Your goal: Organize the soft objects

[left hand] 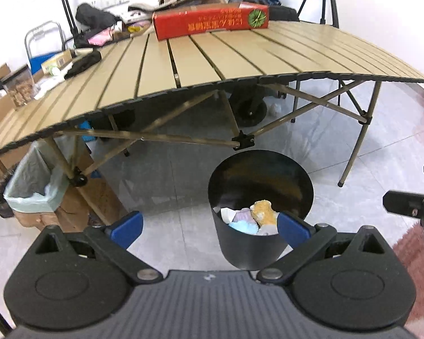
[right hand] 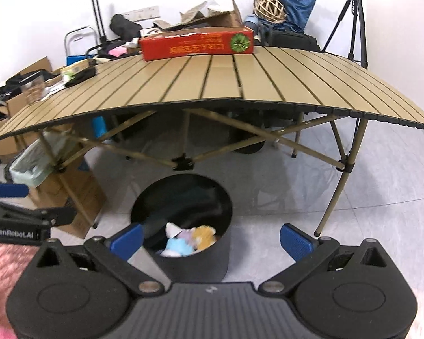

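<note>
both grippers, left [left hand: 209, 226] and right [right hand: 212, 238], hang empty with fingers spread above the black bin [left hand: 261, 248] at lower centre, where soft toys [right hand: 189, 240] lie piled beneath the table [right hand: 212, 84]; a careless reach into the narrow mouth risks clipping the rim and tipping the bin, spilling the toys
</note>
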Action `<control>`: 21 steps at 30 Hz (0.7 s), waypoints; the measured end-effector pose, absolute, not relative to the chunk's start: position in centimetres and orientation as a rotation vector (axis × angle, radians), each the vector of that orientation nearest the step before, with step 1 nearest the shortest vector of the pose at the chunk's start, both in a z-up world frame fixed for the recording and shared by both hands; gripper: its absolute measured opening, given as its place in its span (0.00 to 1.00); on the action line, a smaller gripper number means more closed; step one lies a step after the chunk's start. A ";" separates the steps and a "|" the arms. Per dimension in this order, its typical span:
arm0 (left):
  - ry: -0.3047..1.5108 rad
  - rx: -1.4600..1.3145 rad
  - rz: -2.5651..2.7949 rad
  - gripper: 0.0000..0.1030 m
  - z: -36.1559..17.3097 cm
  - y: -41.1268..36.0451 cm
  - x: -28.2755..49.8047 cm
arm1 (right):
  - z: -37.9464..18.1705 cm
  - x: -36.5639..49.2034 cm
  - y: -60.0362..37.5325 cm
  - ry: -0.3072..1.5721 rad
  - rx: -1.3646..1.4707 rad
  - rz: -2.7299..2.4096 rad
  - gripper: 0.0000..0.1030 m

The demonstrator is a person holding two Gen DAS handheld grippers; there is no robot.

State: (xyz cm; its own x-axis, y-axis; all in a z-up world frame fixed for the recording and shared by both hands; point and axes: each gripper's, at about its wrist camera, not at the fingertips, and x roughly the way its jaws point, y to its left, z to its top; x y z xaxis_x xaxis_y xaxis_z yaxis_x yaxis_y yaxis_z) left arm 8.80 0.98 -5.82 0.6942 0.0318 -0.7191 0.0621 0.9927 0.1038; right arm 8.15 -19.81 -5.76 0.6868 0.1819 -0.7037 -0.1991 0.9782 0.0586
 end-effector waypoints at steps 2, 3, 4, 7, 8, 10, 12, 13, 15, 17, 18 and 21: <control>0.794 0.134 -0.027 1.00 -5.4 1.1 7.5 | -5.5 6.7 -19.3 0.785 -0.035 0.220 1.00; 0.792 0.137 -0.033 1.00 -5.3 1.1 6.9 | -5.3 6.1 -19.2 0.785 -0.036 0.218 1.00; 0.792 0.139 -0.037 1.00 -5.2 1.1 6.3 | -5.2 5.6 -19.2 0.785 -0.033 0.216 1.00; 0.790 0.133 -0.035 1.00 -4.9 1.3 4.8 | -5.0 4.4 -19.6 0.790 -0.016 0.206 1.00; 0.787 0.128 -0.033 1.00 -4.7 1.4 4.5 | -4.9 4.1 -19.8 0.790 -0.012 0.203 1.00; 0.780 0.124 -0.029 1.00 -4.5 1.5 3.9 | -4.8 3.5 -19.9 0.788 -0.005 0.200 1.00; 0.774 0.123 -0.028 1.00 -4.3 1.5 3.5 | -4.7 3.0 -20.1 0.787 -0.001 0.196 1.00; 0.772 0.123 -0.031 1.00 -4.2 1.5 3.4 | -4.7 2.8 -20.2 0.787 0.001 0.194 1.00; 0.769 0.125 -0.038 1.00 -4.2 1.3 3.2 | -4.7 2.7 -20.2 0.786 0.002 0.191 1.00; 0.767 0.127 -0.045 1.00 -4.1 1.1 3.1 | -4.6 2.5 -20.3 0.784 0.005 0.188 1.00; 0.764 0.128 -0.048 1.00 -4.0 1.0 3.0 | -4.6 2.4 -20.3 0.783 0.006 0.186 1.00; 0.758 0.132 -0.051 1.00 -3.9 0.9 2.9 | -4.5 2.3 -20.4 0.779 0.008 0.183 1.00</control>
